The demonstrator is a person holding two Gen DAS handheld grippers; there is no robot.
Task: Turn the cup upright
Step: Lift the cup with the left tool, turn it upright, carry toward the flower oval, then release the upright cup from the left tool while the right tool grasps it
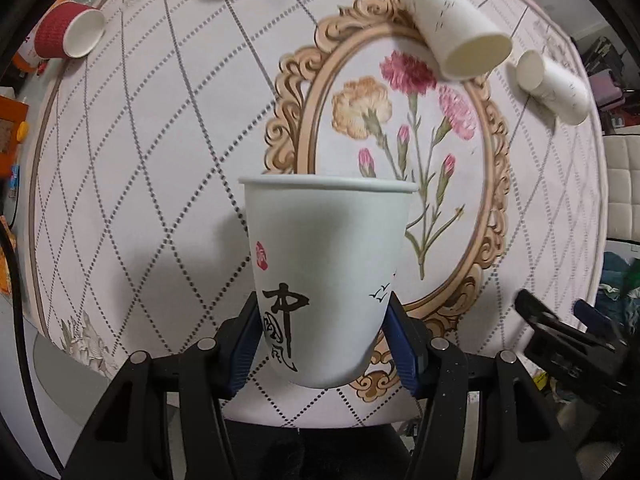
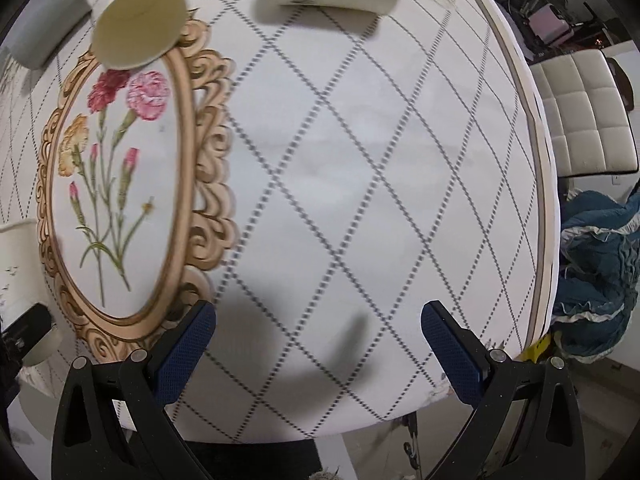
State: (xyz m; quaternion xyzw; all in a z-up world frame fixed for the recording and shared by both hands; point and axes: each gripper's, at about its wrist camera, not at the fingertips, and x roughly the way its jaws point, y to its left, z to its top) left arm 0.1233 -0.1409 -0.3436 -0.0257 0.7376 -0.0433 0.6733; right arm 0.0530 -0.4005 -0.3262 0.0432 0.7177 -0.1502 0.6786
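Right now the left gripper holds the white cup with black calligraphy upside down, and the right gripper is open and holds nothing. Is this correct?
Not entirely. The white cup is upright, not upside down: the left wrist view shows its rim on top and its narrower base low between the blue pads of the left gripper. The rest is right: the right gripper is open and holds nothing.

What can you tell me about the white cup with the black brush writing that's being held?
The white paper cup looks like thin paper with a rolled rim. It bears black calligraphy, a red seal and small bird marks. It stands upright, mouth up, pinched low on its sides between the left claw's blue pads, at the near edge of the flowered table.
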